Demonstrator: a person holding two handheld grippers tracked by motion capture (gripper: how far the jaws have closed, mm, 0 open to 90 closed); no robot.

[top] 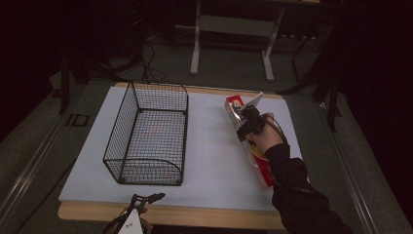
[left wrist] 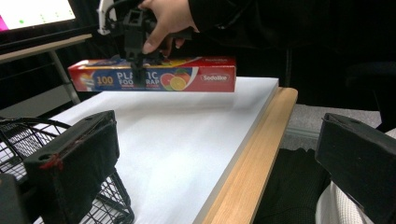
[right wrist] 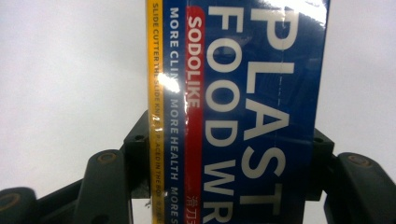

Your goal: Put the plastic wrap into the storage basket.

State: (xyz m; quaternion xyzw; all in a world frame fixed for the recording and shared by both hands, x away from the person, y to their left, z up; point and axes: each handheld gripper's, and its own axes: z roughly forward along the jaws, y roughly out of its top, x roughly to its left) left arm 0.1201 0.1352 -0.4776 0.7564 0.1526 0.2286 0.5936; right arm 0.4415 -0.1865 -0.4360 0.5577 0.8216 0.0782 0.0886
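One box [top: 246,141] of food wrap hangs clear of the desk [top: 209,146] in the right gripper [top: 249,119], jaws clamped across its width; its long axis runs from 11 to 5 o'clock in the high view; the basket [top: 146,136] lies toward 9 o'clock; the left gripper [top: 146,199] waits at the near edge, jaws wide.

One camera hangs high above the person's side and looks forward and down on the whole white table [top: 204,146], from rather far. The left gripper view sits low at the near table edge and looks level across the table toward the food wrap box [left wrist: 154,74] and the right gripper [left wrist: 140,58] on it. The right gripper view looks straight down along its own jaws, very close on the same box [right wrist: 238,112]. All three views share this box.
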